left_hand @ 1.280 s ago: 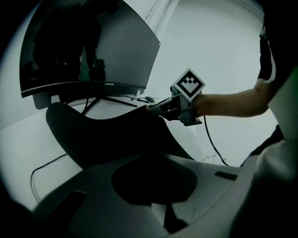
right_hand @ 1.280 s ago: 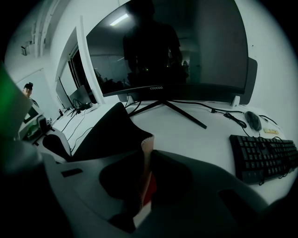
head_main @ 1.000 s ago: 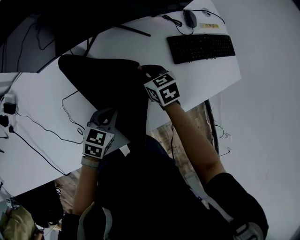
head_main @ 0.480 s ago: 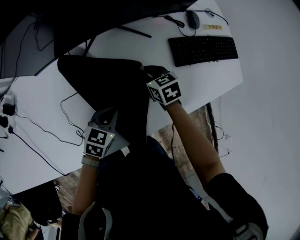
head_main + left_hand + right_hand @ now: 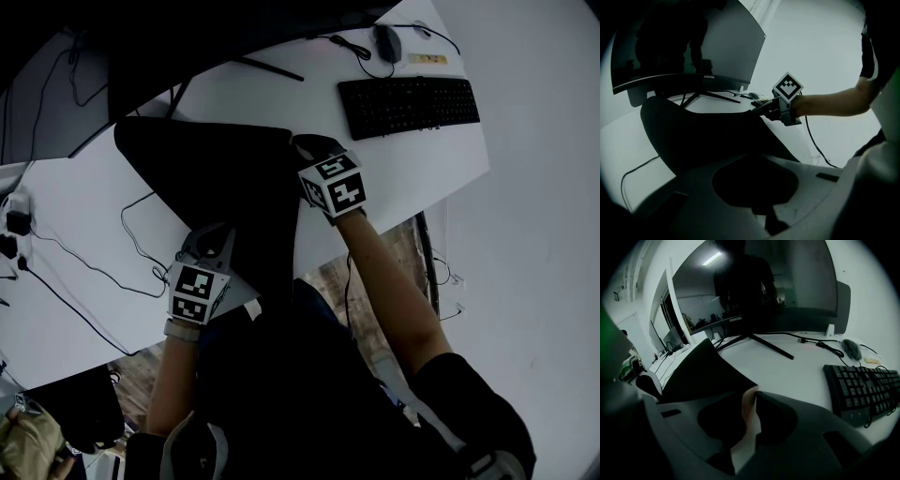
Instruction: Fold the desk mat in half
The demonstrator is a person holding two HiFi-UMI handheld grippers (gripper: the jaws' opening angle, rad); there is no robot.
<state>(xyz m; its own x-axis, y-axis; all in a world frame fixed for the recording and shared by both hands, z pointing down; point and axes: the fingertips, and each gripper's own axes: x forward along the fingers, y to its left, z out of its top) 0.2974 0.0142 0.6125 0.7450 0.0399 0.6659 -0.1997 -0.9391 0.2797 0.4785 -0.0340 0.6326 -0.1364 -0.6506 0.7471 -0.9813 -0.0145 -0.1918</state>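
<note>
The black desk mat (image 5: pixel 220 178) is lying on the white counter (image 5: pixel 394 169), in front of the curved monitor (image 5: pixel 754 291) and to the left of the black keyboard (image 5: pixel 409 101), well apart from it. Its near part is reaching over the counter's front edge toward the person.

The left gripper (image 5: pixel 214 239) is sitting at the mat's near left edge. In the left gripper view its jaws are standing closed together with the dark mat caught between them, and the mat is stretching away from them toward the monitor's stand.

The right gripper (image 5: pixel 300 143) is resting at the mat's far right corner. Its jaws are opening. The mat's edge is standing upright in the gap between them, showing a pale underside, and the pads are not pressing on it: there is dark space on the left side of the strip. Beyond the jaws, the mat's surface is rising off the counter in a sloped sheet, with its corner pointing toward the jaws.

A mouse (image 5: pixel 382 39) is lying just beyond the keyboard, with a cord running from it toward the monitor. Thin black cables (image 5: pixel 89 261) are trailing across the counter to the left of the mat. The person's bare right forearm (image 5: pixel 384 281) is reaching over the counter's front edge.
</note>
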